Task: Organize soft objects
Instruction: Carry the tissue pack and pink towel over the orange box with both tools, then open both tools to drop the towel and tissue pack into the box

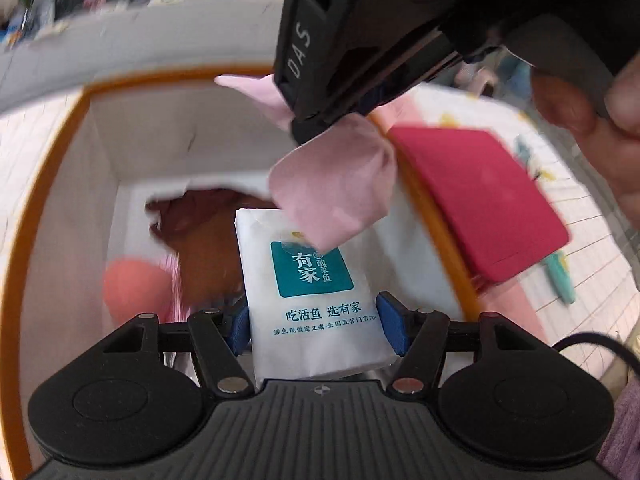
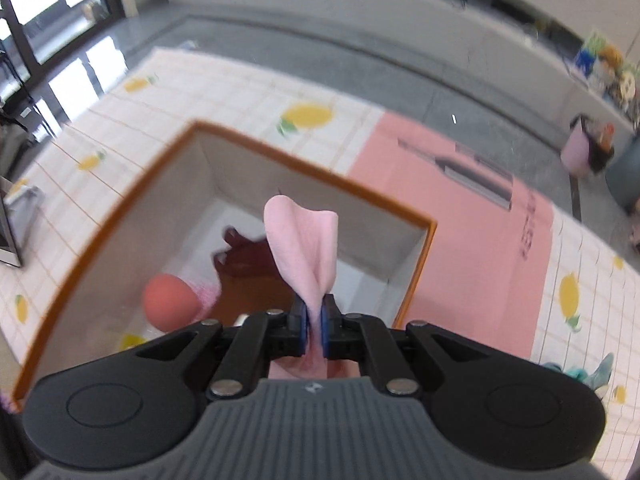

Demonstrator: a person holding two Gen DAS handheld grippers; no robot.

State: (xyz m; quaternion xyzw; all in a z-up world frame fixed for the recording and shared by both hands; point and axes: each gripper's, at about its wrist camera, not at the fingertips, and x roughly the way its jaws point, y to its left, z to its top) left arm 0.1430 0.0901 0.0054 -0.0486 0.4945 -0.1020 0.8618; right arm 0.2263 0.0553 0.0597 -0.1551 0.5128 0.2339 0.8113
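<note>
My left gripper [image 1: 316,324] is shut on a white tissue pack [image 1: 316,300] with a teal label, its blue pads pressing both sides. It hangs over the white, orange-rimmed box [image 1: 48,216]. My right gripper [image 2: 314,320] is shut on a pink cloth [image 2: 304,240], which stands up from its pads above the same box [image 2: 120,200]. The left wrist view shows the right gripper [image 1: 316,128] at the top, the pink cloth [image 1: 332,188] drooping from it. Inside the box lie a coral ball [image 2: 170,300] and a brown soft item [image 2: 248,272].
A flat red item [image 1: 480,200] lies on the table right of the box, beside a teal object [image 1: 562,276]. The lemon-print tablecloth [image 2: 308,116] carries a pink mat [image 2: 460,220]. A hand [image 1: 608,128] holds the right gripper. The grey floor lies beyond.
</note>
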